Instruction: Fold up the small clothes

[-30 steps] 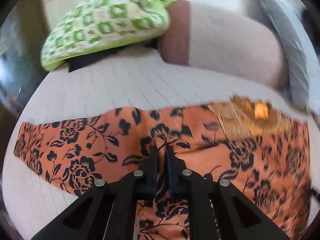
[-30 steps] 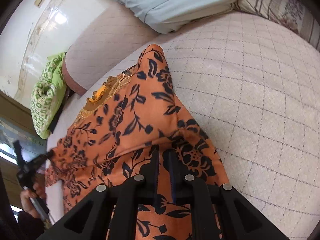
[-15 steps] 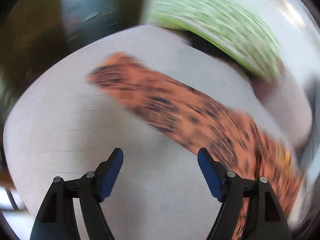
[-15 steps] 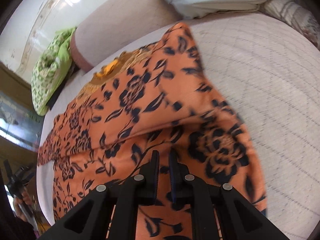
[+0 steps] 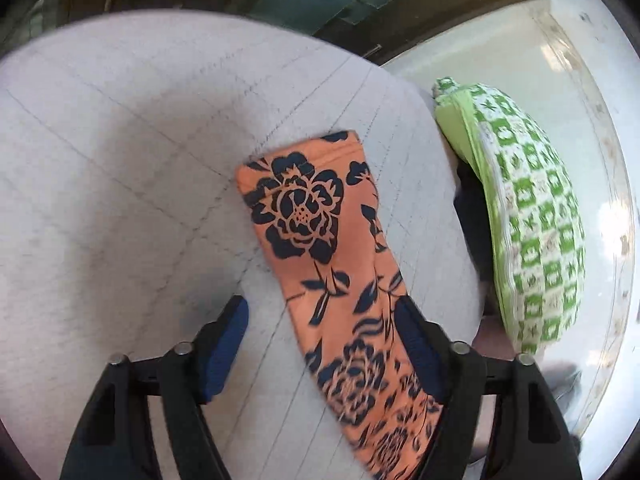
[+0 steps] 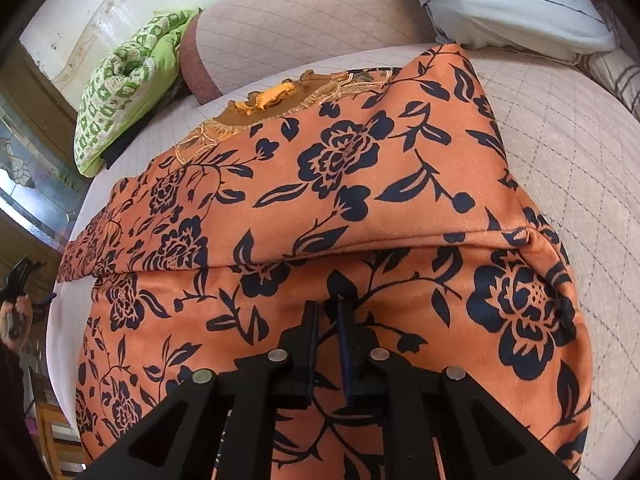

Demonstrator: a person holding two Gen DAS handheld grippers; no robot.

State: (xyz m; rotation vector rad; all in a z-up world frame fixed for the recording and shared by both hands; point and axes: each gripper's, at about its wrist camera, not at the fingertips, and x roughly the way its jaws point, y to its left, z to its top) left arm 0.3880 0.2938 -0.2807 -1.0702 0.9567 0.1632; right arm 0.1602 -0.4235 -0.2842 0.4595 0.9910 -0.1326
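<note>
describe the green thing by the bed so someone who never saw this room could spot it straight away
Start at the quilted pale bed with the orange floral garment spread across it, then look past the garment's embroidered neckline to the brown-ended bolster. Wedged beside that bolster, against the white wall, lies the cushion. It is the only lime-green piece, patterned in green and white squares, unlike the plain pale blue pillow.

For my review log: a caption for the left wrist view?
Left gripper, jaws closing, astride an orange floral sleeve on the bed.

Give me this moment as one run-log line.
left hand-held gripper: closing, sleeve between jaws, ungripped | right hand-held gripper: shut on orange floral garment | bed
</note>
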